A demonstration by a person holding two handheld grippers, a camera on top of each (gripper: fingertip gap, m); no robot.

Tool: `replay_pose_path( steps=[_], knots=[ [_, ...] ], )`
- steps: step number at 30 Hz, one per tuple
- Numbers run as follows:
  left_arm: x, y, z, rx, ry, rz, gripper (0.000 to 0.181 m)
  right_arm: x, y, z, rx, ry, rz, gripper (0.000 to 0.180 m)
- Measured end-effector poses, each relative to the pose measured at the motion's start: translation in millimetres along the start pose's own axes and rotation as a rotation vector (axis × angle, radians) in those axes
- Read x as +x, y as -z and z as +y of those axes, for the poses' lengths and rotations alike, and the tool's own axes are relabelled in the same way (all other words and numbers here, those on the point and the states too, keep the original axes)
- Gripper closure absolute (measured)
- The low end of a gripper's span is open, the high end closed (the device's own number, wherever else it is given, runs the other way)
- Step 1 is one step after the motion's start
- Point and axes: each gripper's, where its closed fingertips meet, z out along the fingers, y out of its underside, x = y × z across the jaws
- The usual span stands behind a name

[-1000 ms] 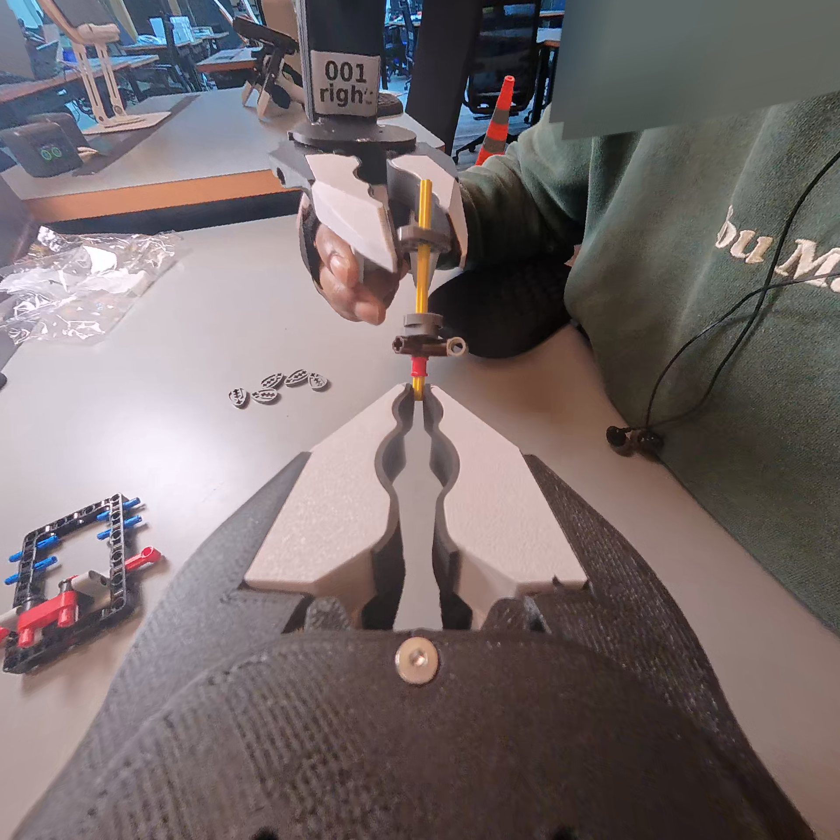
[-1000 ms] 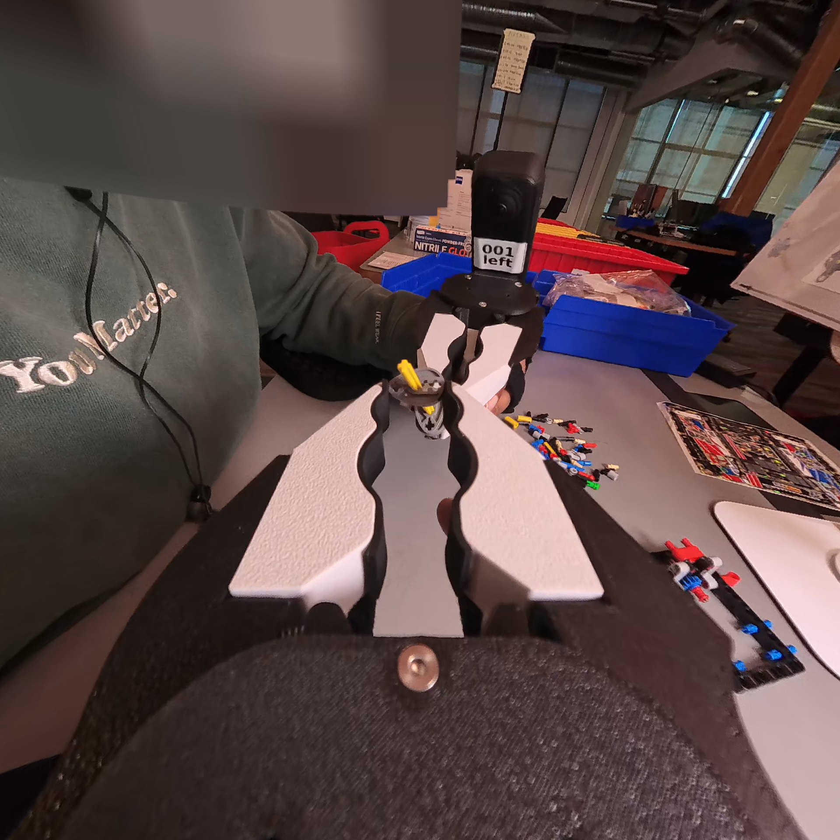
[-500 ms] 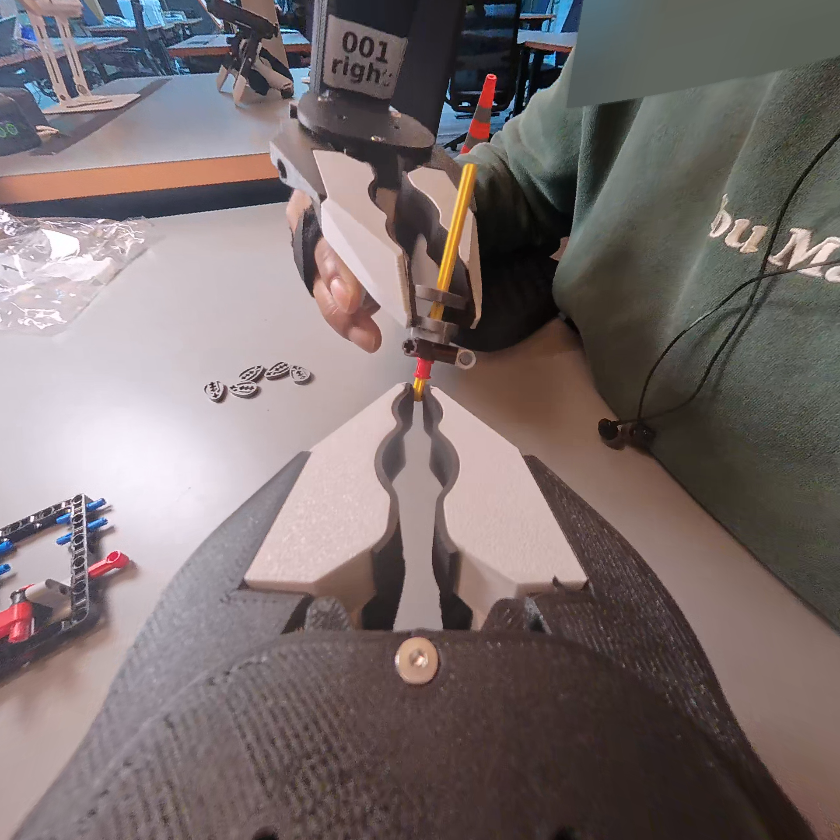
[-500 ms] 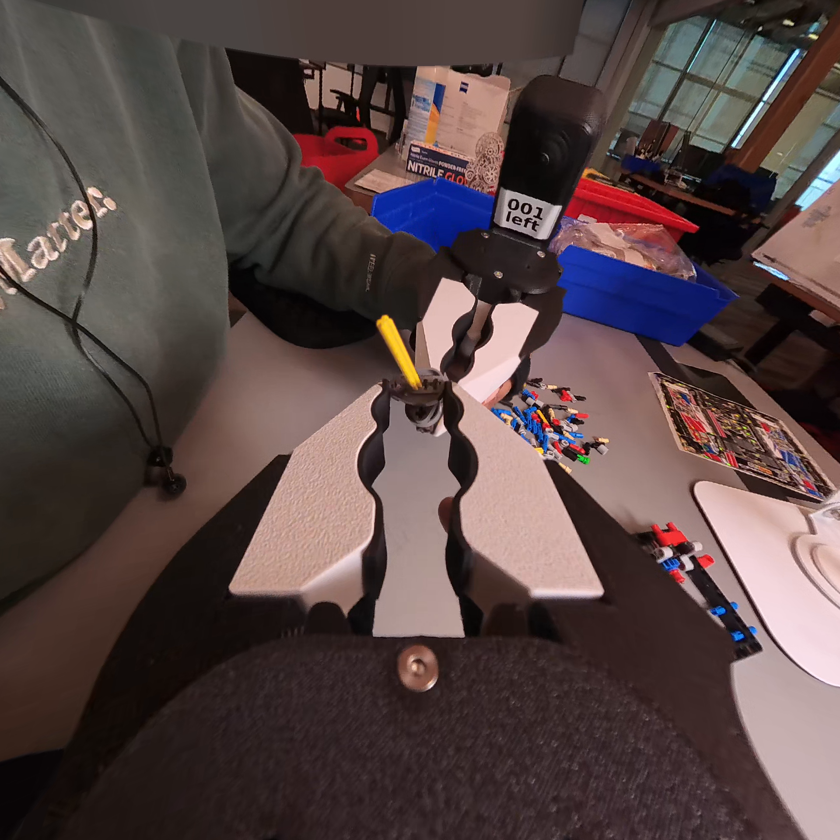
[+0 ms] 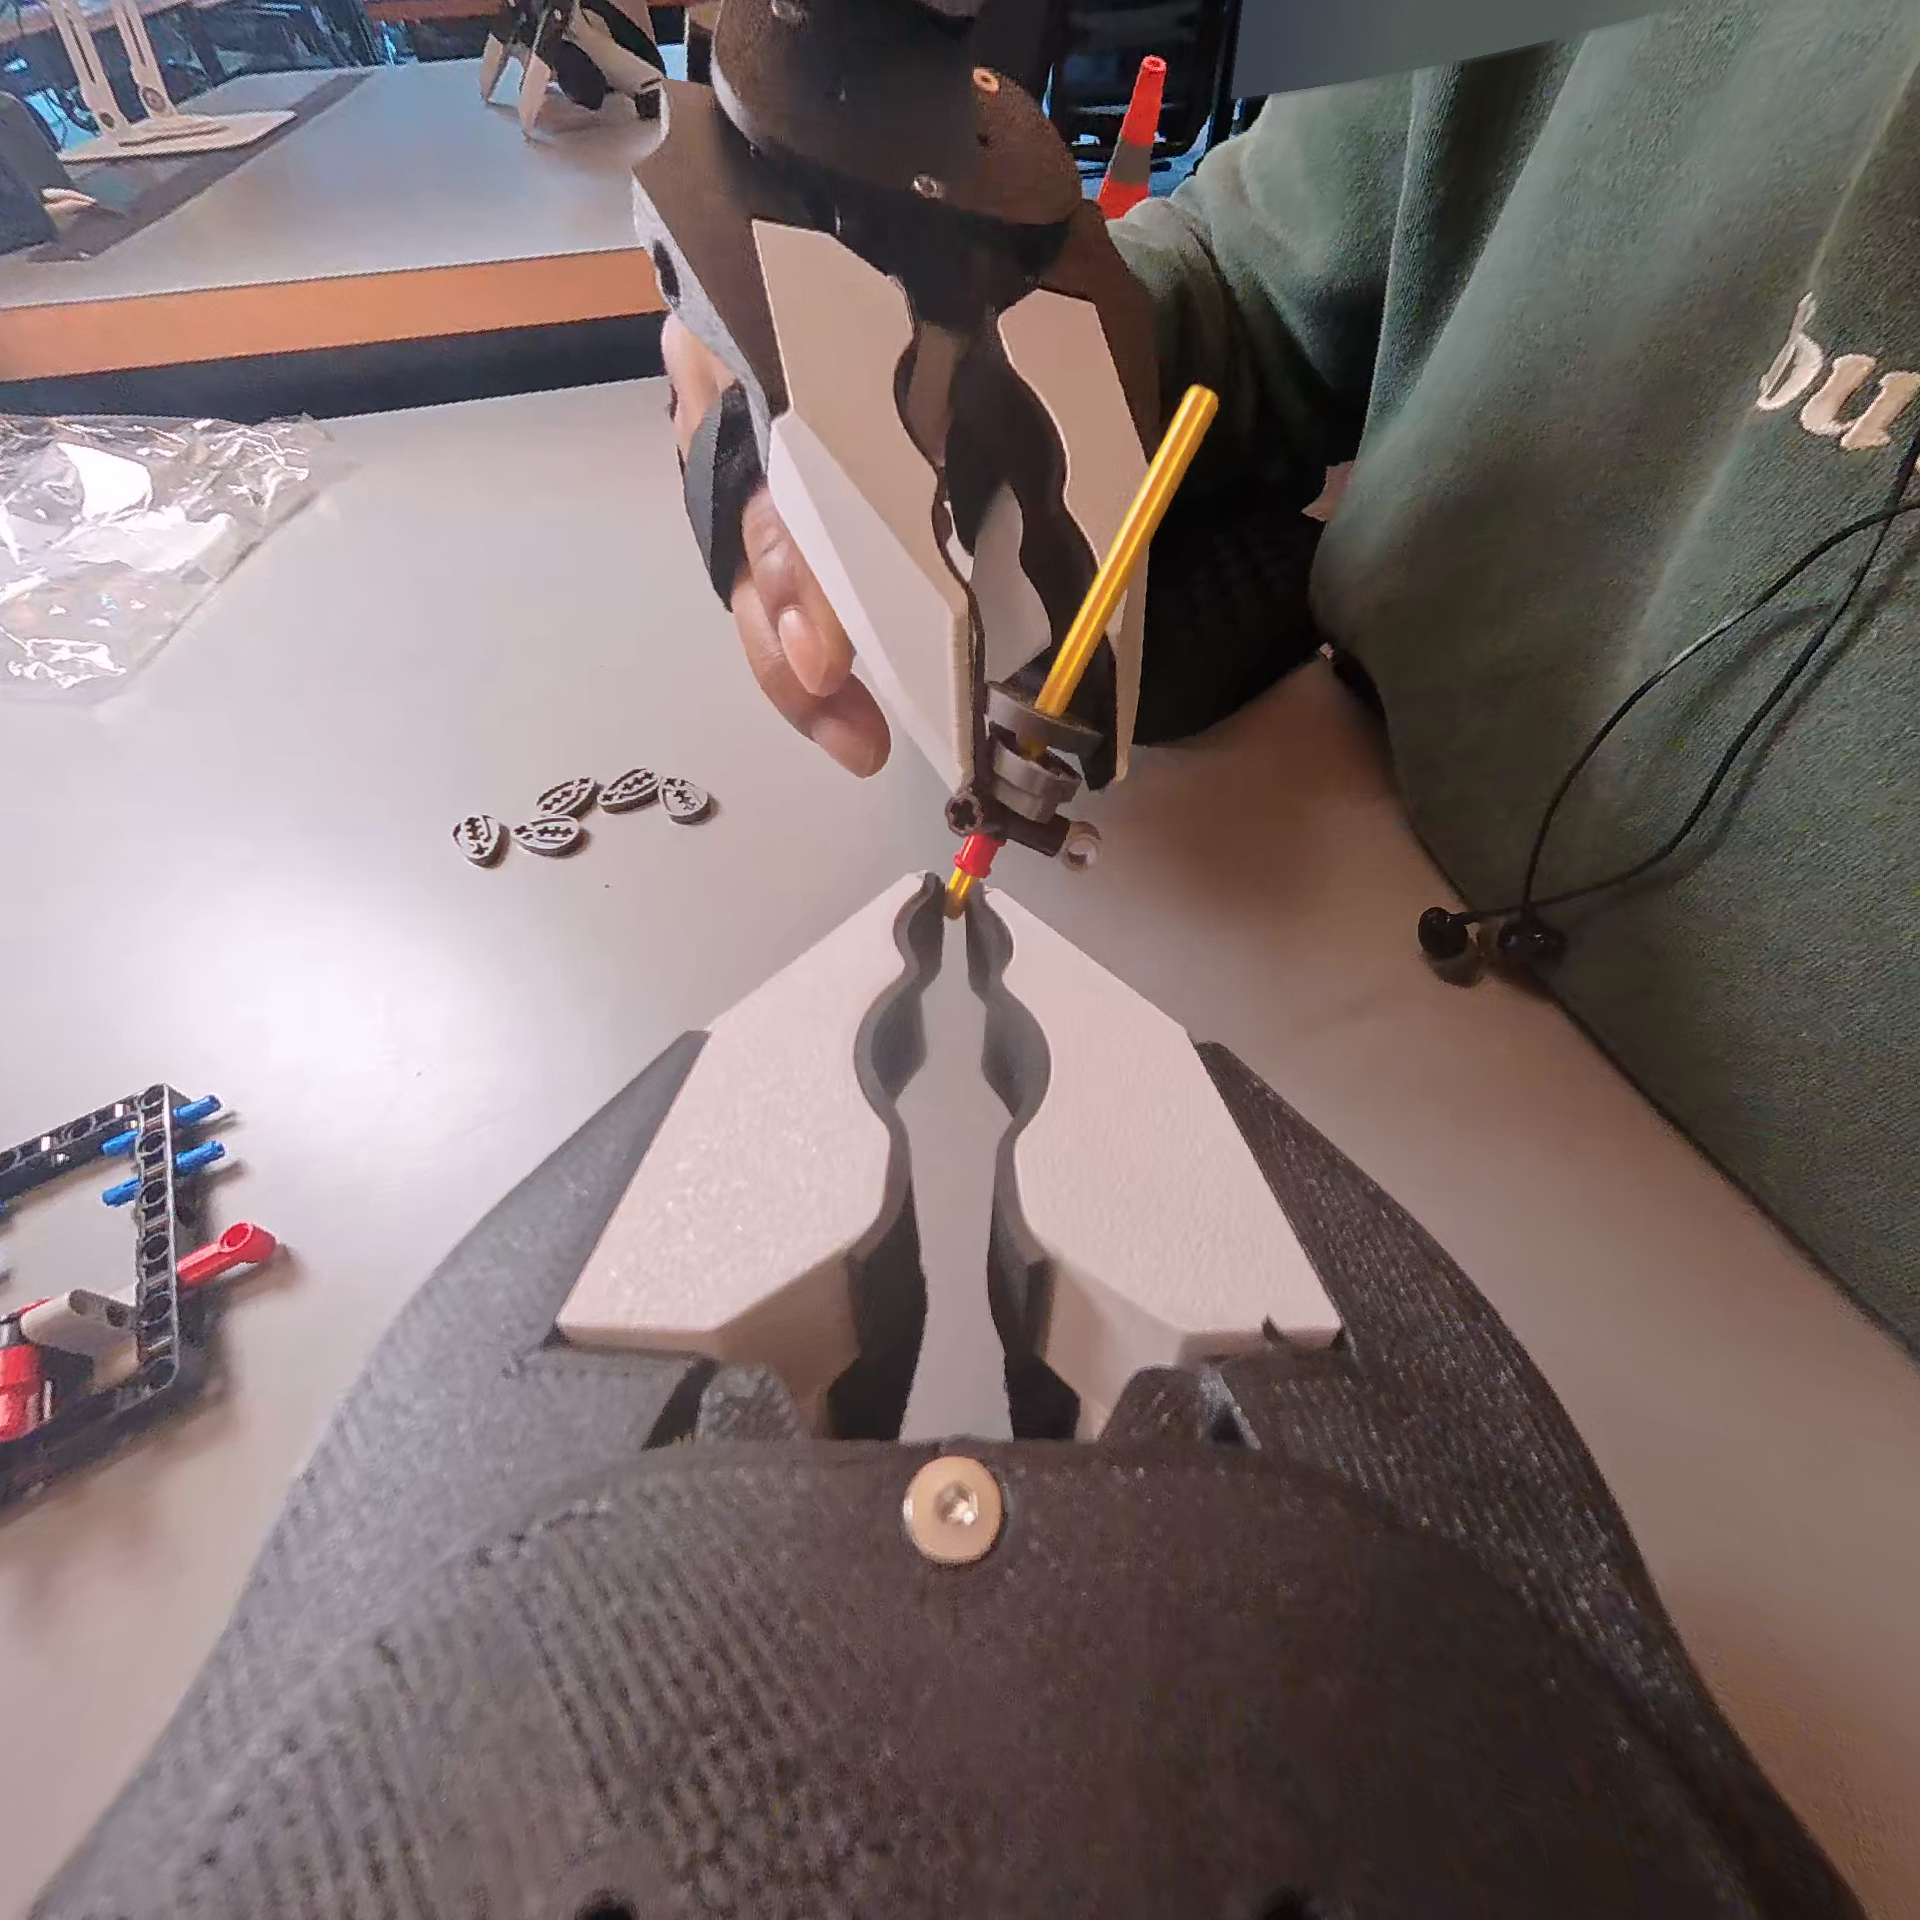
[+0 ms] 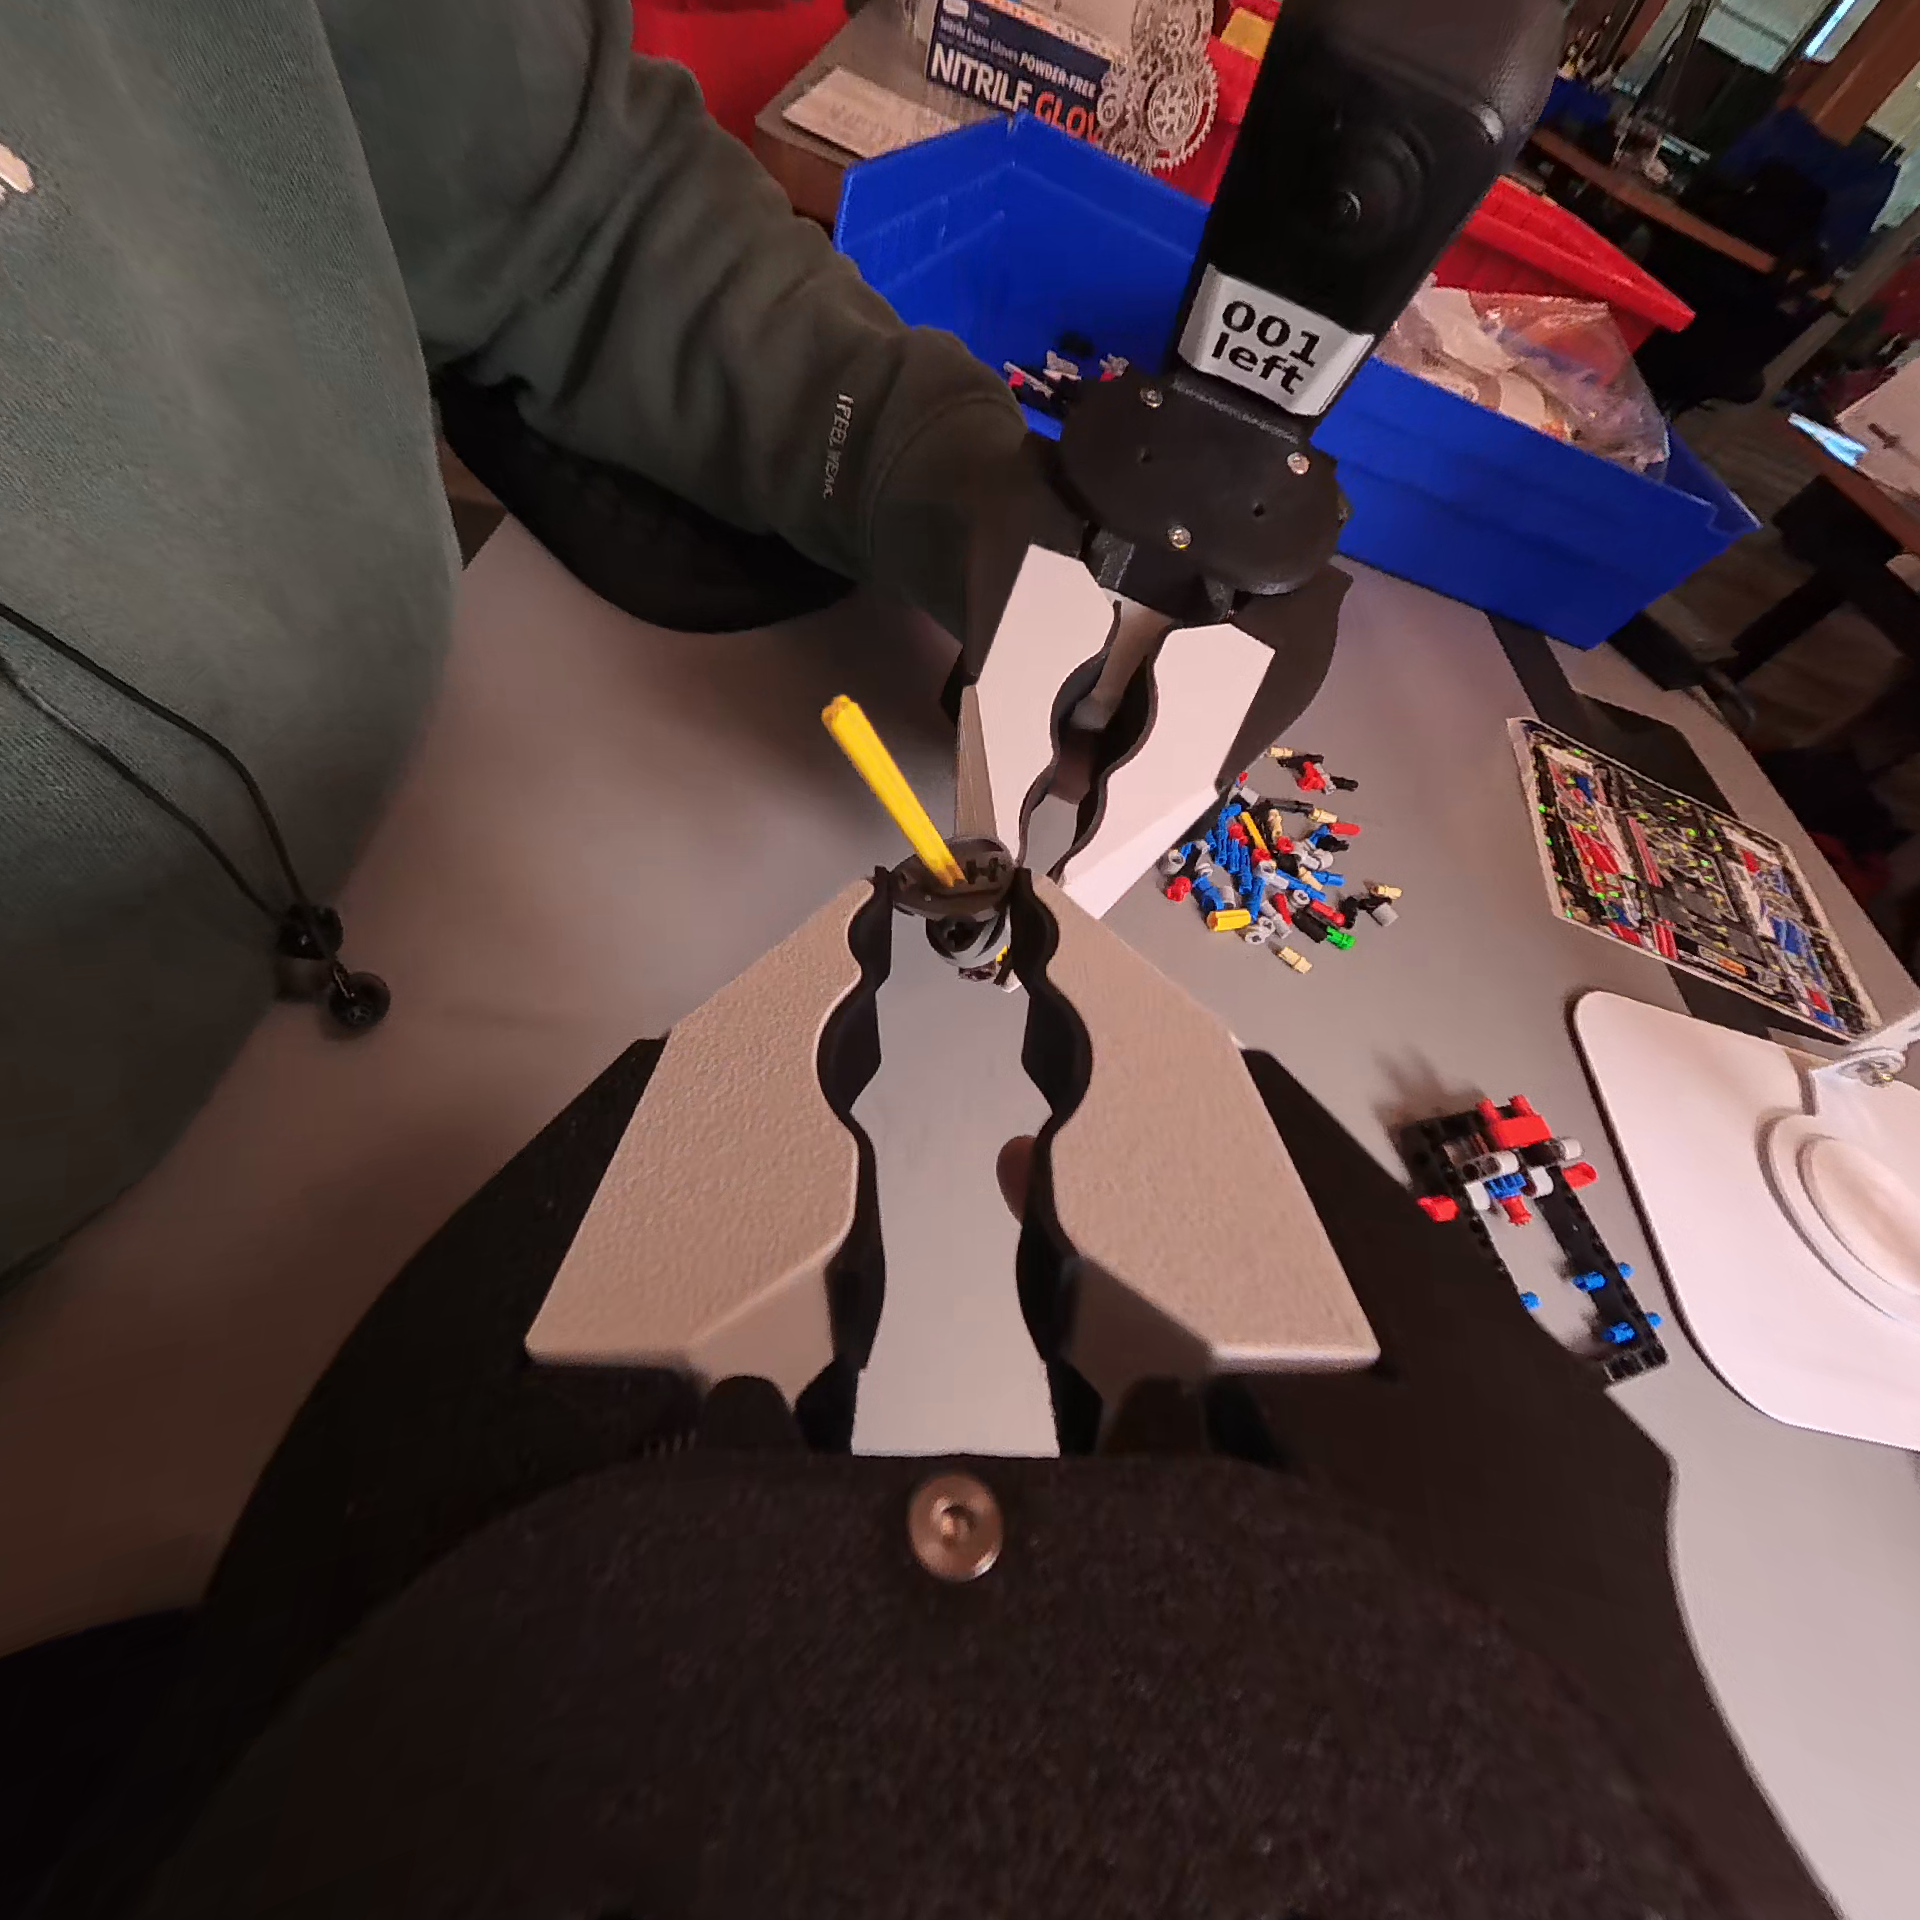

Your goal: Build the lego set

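At the left of the left wrist view we see a black frame (image 5: pixel 145 1236) with blue pins lying on the counter (image 5: pixel 364 644), then four small grey oval pieces (image 5: pixel 582 810). In the middle, our left tool (image 5: pixel 958 900) is pressed together on the lower tip of the yellow rod (image 5: pixel 1127 551), above the counter. Our right tool (image 6: pixel 951 896) pinches the grey rings (image 5: pixel 1034 753) on the same rod, which leans to the right.
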Motion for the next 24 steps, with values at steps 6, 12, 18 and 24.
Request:
replay_pose_path(
  steps=[6,12,18,24],
  knots=[
    [1,-3,4,-0.017,-0.005,-0.001,0.179,-2,-3,4,-0.043,0.015,-0.001,0.158],
    [1,-2,1,-0.010,-0.029,-0.001,0.179,-2,-2,-1,-0.009,0.028,0.007,0.158],
    [-2,3,-3,-0.016,-0.076,-0.033,0.179,3,10,-15,0.037,0.087,0.057,0.135],
    [1,6,-2,-0.008,-0.072,-0.010,0.179,8,15,-15,0.056,0.107,0.090,0.154]
  ],
)
